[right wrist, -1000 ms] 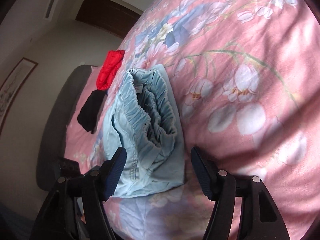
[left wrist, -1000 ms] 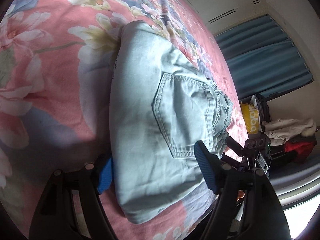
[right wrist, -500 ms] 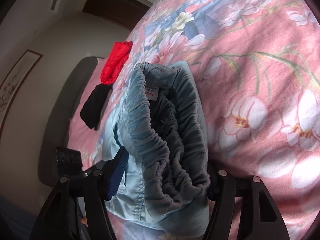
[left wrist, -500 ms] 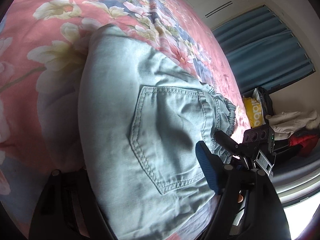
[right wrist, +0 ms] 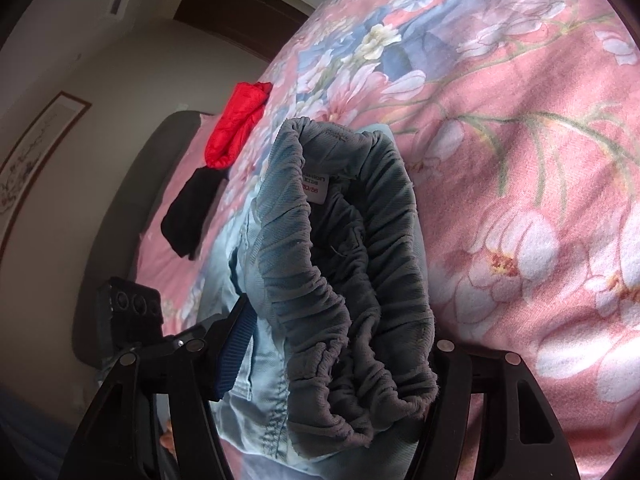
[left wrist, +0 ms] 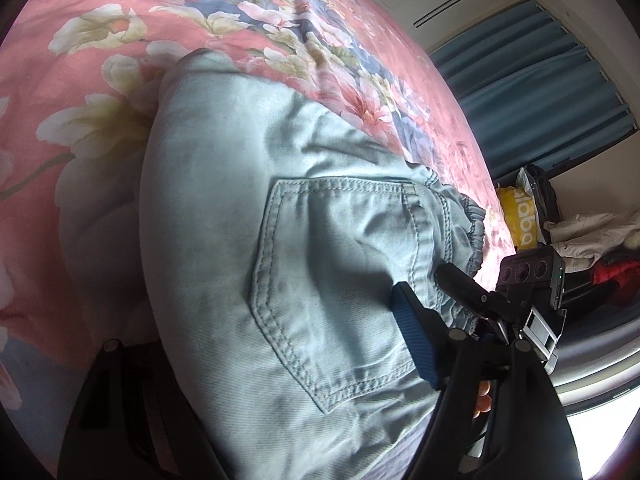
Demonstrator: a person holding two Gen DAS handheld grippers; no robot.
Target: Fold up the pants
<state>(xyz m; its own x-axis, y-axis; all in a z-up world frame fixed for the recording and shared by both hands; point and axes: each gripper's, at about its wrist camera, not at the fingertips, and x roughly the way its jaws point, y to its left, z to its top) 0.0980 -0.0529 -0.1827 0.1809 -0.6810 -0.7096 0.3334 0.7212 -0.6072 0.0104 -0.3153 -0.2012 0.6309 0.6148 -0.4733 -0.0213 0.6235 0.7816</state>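
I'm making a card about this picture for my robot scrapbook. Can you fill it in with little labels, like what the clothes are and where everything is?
main thing: folded light blue denim pants with a stitched back pocket
surface: pink flowered bedspread
left gripper: open, its fingers either side of the folded pants
right gripper: open, around the gathered elastic waistband
label: white size tag inside the waistband
other clothes: red garment and black garment farther along the bed
background: blue curtains

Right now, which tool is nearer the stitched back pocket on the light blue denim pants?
Left. The left tool straddles the stitched back pocket itself; the right tool is at the elastic waistband, beyond the pocket's top edge.
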